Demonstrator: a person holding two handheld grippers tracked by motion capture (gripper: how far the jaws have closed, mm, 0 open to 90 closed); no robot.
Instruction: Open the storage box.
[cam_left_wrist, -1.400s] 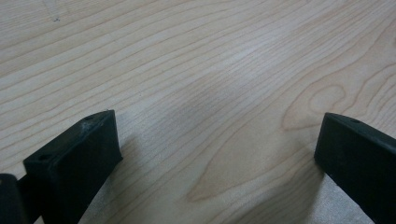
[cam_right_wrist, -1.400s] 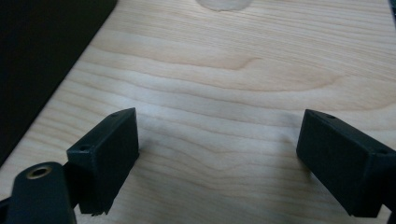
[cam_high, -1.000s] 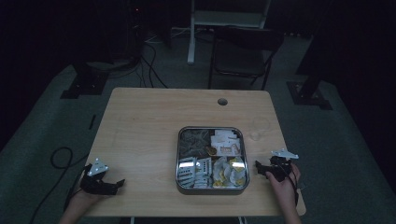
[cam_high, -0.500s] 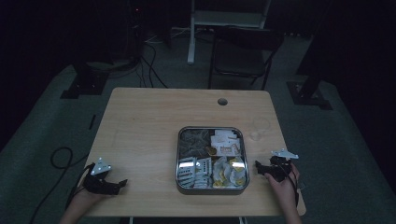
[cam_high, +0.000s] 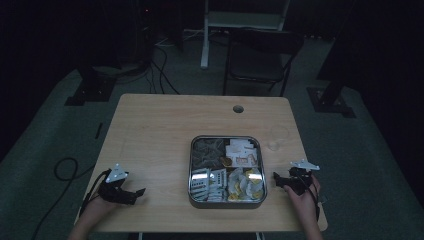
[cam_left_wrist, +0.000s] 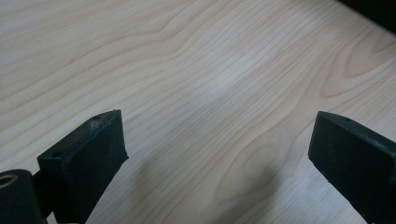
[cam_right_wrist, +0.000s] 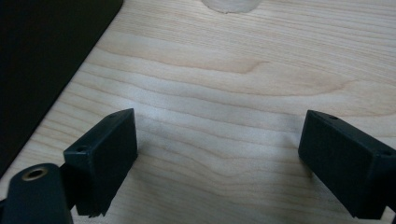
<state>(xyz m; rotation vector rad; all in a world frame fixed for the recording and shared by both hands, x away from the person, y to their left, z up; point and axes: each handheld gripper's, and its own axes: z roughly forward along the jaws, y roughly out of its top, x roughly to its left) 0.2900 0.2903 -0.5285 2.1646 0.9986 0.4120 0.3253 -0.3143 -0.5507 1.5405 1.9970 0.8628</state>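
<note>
A: Where's my left gripper (cam_high: 137, 192)?

B: Low at the near left, jaws spread wide, nothing between them, hand (cam_high: 97, 207) behind it.

A: And my right gripper (cam_high: 276, 180)?

B: Near right, jaws also wide apart and empty, hand (cam_high: 305, 197) gripping it from below.

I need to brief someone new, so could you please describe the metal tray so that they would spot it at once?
On the wooden table, look near the front edge, right of centre. The metal tray is square, with rounded corners, holding small packets in four compartments; it is the table's one shiny container.
</note>
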